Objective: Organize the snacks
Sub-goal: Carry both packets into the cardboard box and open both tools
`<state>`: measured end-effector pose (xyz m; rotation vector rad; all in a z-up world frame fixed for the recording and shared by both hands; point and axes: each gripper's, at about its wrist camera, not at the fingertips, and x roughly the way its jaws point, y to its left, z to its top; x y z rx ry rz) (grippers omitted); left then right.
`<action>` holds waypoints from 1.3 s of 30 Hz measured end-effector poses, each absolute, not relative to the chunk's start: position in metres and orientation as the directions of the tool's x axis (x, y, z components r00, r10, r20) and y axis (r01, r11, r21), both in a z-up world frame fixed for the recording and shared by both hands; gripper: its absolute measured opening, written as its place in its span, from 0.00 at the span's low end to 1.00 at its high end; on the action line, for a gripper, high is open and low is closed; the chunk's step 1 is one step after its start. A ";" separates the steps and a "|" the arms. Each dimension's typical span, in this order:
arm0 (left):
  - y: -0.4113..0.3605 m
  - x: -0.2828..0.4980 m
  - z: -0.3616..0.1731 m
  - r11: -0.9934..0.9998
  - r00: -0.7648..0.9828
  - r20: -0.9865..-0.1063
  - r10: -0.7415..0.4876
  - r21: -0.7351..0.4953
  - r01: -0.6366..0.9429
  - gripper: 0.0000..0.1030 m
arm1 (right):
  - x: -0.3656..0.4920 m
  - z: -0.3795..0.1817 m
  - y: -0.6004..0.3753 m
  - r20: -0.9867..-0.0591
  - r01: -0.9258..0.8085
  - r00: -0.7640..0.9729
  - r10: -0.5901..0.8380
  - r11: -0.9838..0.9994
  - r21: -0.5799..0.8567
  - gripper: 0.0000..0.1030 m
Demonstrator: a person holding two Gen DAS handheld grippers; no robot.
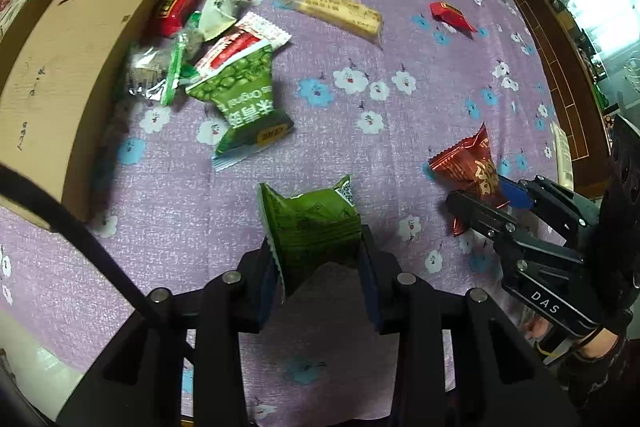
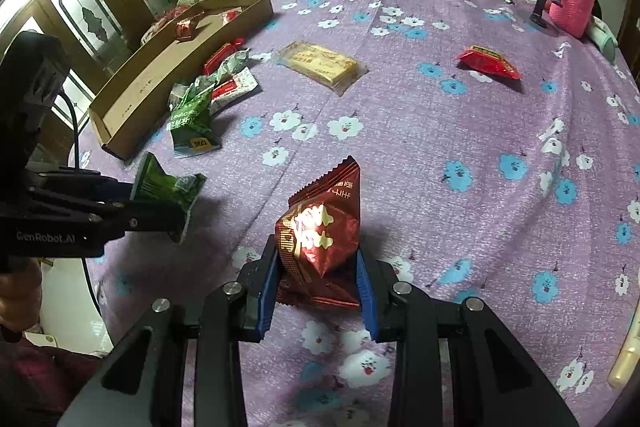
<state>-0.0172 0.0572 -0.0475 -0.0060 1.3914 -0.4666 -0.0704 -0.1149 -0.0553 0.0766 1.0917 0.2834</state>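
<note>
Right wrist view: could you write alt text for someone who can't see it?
A black gripper with blue pads is shut on a shiny dark red foil snack packet above a purple flowered tablecloth. At left, a second black gripper grips a green snack packet; beyond lie loose snacks and a shallow cardboard box.

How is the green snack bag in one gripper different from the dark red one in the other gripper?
The green snack bag is matte green with a small printed code square; the dark red snack bag is shiny foil with pale lettering. The green bag sits in the left gripper; the red bag sits in the right gripper. Both are small sealed packets with crimped ends, each pinched between blue pads above the flowered purple cloth.
</note>
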 end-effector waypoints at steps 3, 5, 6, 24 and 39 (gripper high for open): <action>0.061 -0.015 -0.046 0.907 0.096 -0.940 -0.327 -0.284 0.312 0.37 | -0.066 -0.052 -0.105 -0.865 -0.204 0.426 0.267 0.959 0.196 0.33; 0.066 -0.014 -0.042 0.904 0.099 -0.937 -0.336 -0.292 0.312 0.37 | -0.063 -0.049 -0.099 -0.862 -0.217 0.424 0.278 0.955 0.202 0.33; 0.069 -0.013 -0.040 0.904 0.102 -0.936 -0.338 -0.292 0.312 0.37 | -0.060 -0.046 -0.093 -0.860 -0.227 0.424 0.284 0.953 0.203 0.33; 0.157 0.032 0.007 0.961 0.317 -0.914 -0.254 -0.202 0.188 0.37 | 0.012 -0.001 0.007 -0.806 -0.439 0.439 0.398 0.877 0.194 0.33; 0.222 0.106 0.001 0.994 0.397 -0.912 -0.102 -0.103 0.021 0.38 | 0.088 0.000 0.081 -0.780 -0.458 0.452 0.432 0.863 0.213 0.33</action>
